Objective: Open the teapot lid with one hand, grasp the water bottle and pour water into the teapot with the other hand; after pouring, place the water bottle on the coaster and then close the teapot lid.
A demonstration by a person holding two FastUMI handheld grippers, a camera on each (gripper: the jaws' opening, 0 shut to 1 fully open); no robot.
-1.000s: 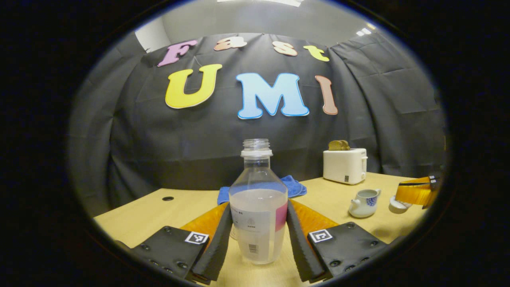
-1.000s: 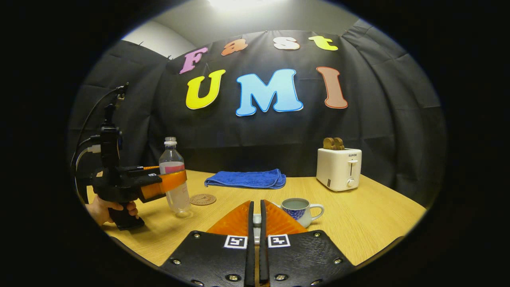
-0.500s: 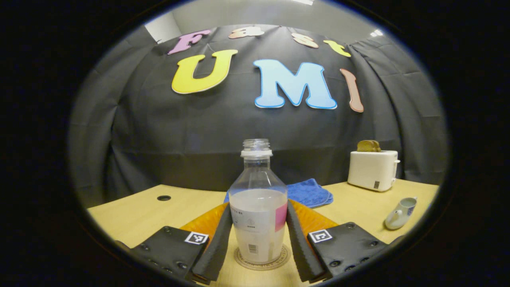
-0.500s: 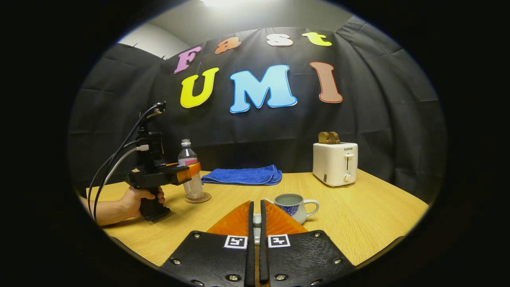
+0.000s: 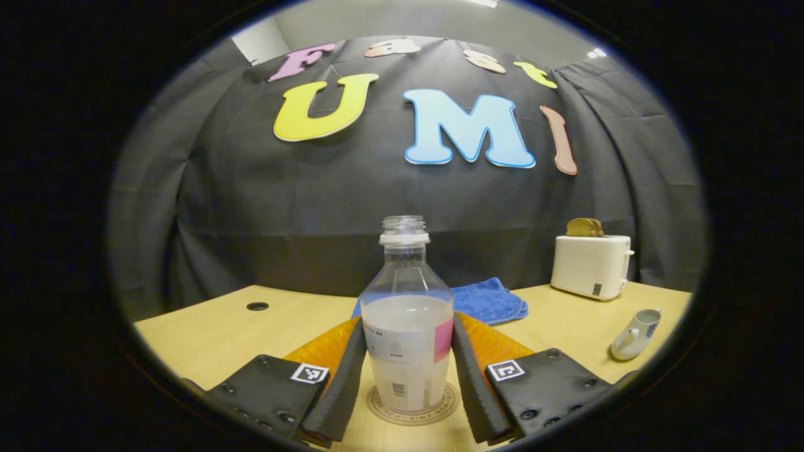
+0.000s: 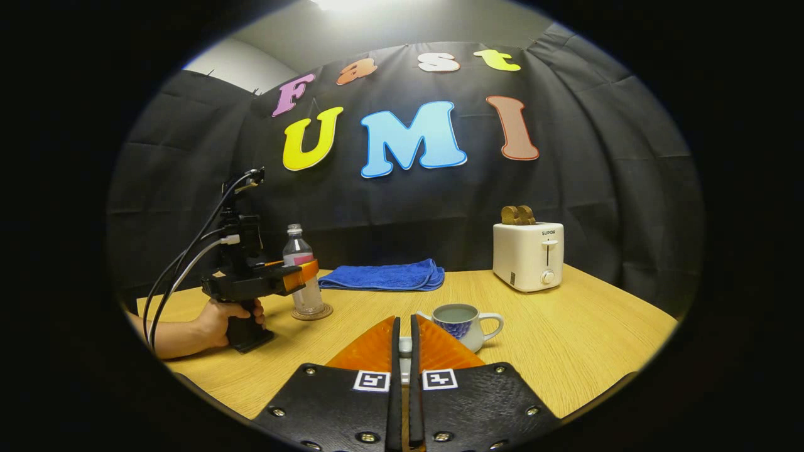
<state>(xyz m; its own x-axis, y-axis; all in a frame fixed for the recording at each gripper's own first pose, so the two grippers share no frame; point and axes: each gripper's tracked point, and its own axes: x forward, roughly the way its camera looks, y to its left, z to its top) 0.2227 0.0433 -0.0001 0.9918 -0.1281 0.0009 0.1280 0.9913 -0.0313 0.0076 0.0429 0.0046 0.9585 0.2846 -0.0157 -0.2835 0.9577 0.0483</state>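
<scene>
The clear water bottle (image 5: 407, 370), capless and half full, stands upright on the round coaster (image 5: 411, 415). My left gripper (image 5: 407, 329) is shut on it, one finger pressed on each side. In the right gripper view, the left gripper (image 6: 303, 276) holds the bottle (image 6: 299, 250) on the coaster (image 6: 312, 313) at the table's left. My right gripper (image 6: 404, 321) is shut on the small white teapot lid (image 6: 406, 346), just in front of the open white-and-blue teapot (image 6: 465, 326). That teapot (image 5: 633, 326) sits far right in the left gripper view.
A white toaster (image 6: 527, 256) with bread in it stands at the back right. A folded blue cloth (image 6: 380, 276) lies at the back middle. A person's hand (image 6: 220, 317) grips the left gripper's handle, with cables trailing behind. The wooden table has a cable hole (image 5: 257, 306).
My left gripper carried the bottle over to the coaster and set it down there. It has barely moved in the last half second. My right gripper stays shut on the lid.
</scene>
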